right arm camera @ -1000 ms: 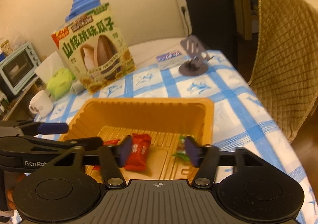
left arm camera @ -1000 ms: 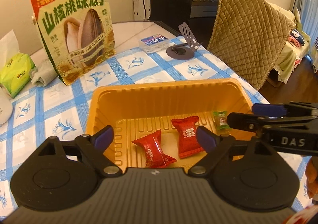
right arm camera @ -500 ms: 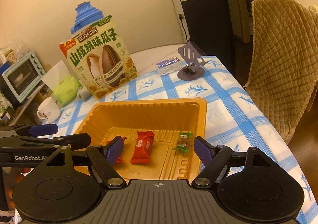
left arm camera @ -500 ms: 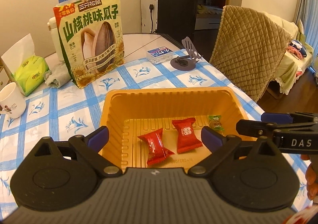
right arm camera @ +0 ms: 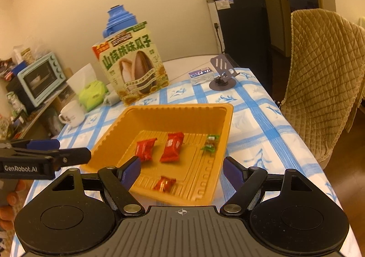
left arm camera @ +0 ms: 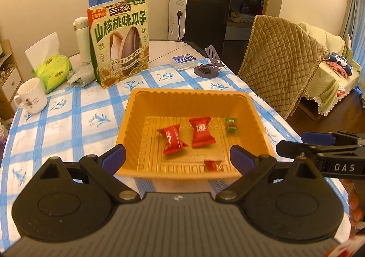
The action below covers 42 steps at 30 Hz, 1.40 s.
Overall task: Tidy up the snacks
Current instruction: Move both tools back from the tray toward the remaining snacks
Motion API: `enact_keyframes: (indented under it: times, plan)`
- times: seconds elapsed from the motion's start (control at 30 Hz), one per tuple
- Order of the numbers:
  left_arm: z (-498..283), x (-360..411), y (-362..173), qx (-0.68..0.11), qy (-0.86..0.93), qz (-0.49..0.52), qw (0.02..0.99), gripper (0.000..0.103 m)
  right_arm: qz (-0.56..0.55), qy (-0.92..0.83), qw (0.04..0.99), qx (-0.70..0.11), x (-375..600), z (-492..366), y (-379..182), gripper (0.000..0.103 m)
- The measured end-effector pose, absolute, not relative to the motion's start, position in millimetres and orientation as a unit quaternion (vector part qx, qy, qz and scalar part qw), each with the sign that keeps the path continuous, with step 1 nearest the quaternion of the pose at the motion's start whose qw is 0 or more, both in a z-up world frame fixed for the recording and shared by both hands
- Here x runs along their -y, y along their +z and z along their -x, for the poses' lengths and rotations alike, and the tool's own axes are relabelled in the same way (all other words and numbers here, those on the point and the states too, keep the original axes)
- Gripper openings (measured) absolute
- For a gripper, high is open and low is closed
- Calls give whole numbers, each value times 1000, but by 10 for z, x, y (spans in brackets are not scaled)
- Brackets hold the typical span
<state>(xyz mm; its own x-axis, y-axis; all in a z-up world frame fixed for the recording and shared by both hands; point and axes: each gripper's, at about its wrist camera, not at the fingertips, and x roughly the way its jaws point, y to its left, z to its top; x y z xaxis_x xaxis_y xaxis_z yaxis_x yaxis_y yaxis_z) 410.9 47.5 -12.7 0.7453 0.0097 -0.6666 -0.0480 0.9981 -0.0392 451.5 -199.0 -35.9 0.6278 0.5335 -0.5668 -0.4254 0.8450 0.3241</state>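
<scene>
Counter: blue-checked cloth [left arm camera: 57, 120], orange tray [left arm camera: 159, 99] near its front edge.
Tongs: left tongs [left arm camera: 177, 158] and right tongs [right arm camera: 181, 169] both wide, empty.
Next: probably fetch remaining snacks, dropping them beside the red candies [left arm camera: 202, 131].

Our left claw [left arm camera: 177, 155] hangs wide open and empty over the near rim of the orange tray [left arm camera: 134, 106] on the tabletop [left arm camera: 68, 106]. Beyond its fingers lie two red candies [left arm camera: 200, 131], a green one [left arm camera: 230, 125] and a small red one [left arm camera: 213, 165]. Our right claw [left arm camera: 303, 143] pokes in right of it.

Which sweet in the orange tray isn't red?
The small green-wrapped candy by the tray's right wall, seen from the left wrist; the other three wrappers are red.
</scene>
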Motion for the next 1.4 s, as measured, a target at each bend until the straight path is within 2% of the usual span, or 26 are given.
enact_keyframes:
  times: [0.7,0.97,1.07,1.27,1.4]
  plan:
    - [-2555,-15,-193,-371,24,38,928,94,-34,308,883,-353,2409,-3259,-328,79]
    - [-2193,126,-359,-388,25,40,921,89,-27,320,870,-374,2520,-2986,-442,79]
    - [-2078,168,-440,-400,24,37,915,83,-28,326,864,-382,2534,-2905,-493,79]
    - [-1879,276,-624,-421,25,17,906,82,-17,337,851,-403,2530,-2757,-636,79]
    - [-1781,311,-749,-433,19,21,901,70,-7,345,842,-415,2495,-2675,-735,79]
